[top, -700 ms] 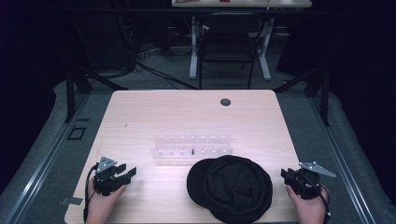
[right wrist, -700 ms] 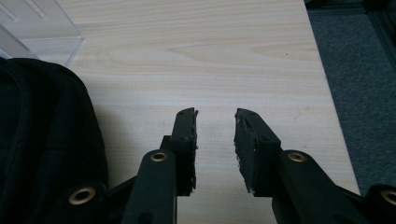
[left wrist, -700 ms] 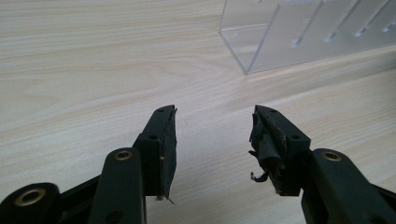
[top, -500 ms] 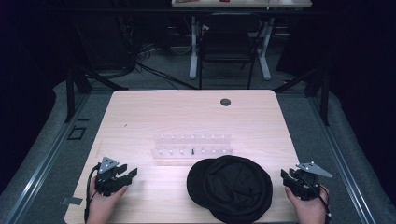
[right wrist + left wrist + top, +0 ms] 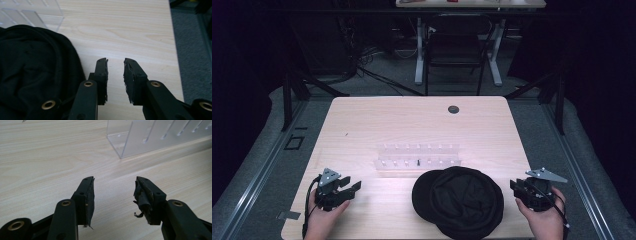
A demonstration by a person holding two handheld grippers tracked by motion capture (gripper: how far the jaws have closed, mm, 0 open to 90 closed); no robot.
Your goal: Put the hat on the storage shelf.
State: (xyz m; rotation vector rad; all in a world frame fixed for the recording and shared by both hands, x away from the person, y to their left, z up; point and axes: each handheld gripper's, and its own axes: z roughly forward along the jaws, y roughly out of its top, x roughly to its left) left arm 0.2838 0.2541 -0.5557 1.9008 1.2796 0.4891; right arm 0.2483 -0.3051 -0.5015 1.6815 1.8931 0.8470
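Observation:
A black cloth pouch (image 5: 459, 200) lies crumpled near the table's front edge, right of centre; in the right gripper view the pouch (image 5: 32, 67) spreads to the left of the jaws. Behind it a clear plastic rack (image 5: 418, 159) with a row of slots stands mid-table, and its corner (image 5: 140, 137) appears ahead of the left gripper. My left gripper (image 5: 346, 189) rests at the front left, open, nothing between its jaws (image 5: 113, 192). My right gripper (image 5: 518, 189) sits at the front right beside the pouch, open with a narrower gap (image 5: 115, 68), holding nothing.
The light wooden table (image 5: 362, 125) has a round dark grommet (image 5: 453, 109) near its far edge. Grey carpet (image 5: 192, 37) lies just past the table's right edge. A desk frame and chair (image 5: 457, 50) stand beyond the table in the dark.
Both hands have eased slightly toward the front edge; the pouch and rack have not moved.

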